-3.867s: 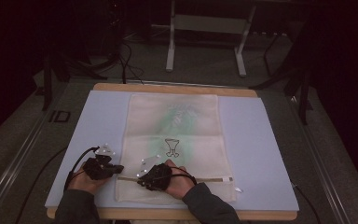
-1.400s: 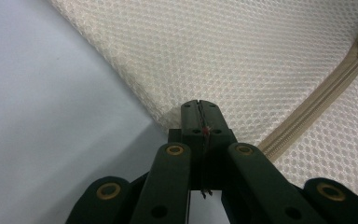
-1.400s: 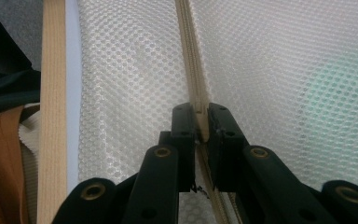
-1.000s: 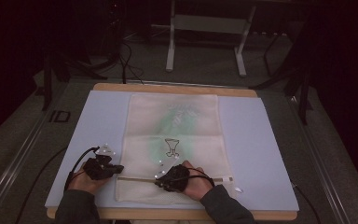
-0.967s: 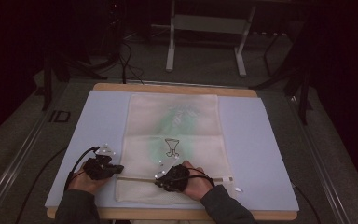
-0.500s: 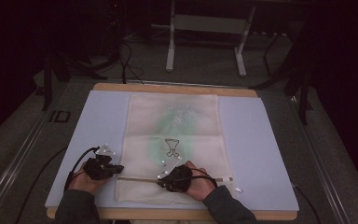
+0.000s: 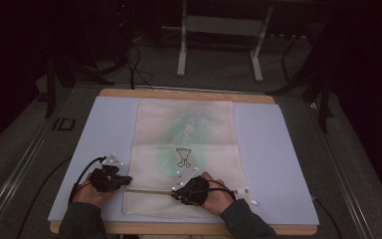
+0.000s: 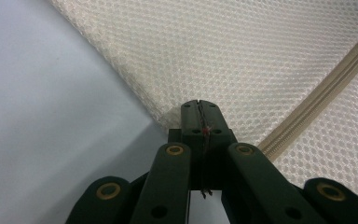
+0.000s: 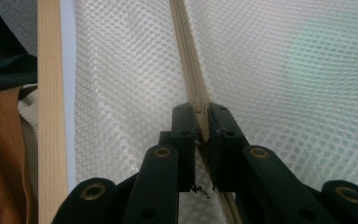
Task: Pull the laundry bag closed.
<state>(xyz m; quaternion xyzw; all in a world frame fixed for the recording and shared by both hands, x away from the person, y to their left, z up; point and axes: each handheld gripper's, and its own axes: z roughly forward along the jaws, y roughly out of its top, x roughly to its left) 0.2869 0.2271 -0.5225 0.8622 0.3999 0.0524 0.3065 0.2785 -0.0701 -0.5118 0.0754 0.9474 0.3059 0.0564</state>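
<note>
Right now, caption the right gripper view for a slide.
Right gripper shut on the zipper of a cream mesh bag.

A cream mesh laundry bag (image 7: 184,149) lies flat, its corner pinched in the left jaws; its beige zipper (image 9: 189,70) runs between the right jaws.

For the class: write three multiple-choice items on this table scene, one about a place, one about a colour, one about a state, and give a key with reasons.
1. Where does the left gripper grip the mesh bag?
A. far edge
B. left edge, beside the zipper's end
C. right corner

2. What colour shows through the mesh?
A. green
B. red
C. yellow

3. How is the right gripper?
A. wide open above the bag
B. lying aside
C. closed on the zipper

Key: B, its jaws pinch the bag's edge; A, a green patch lies inside; C, the jaws clamp the zipper strip.
</note>
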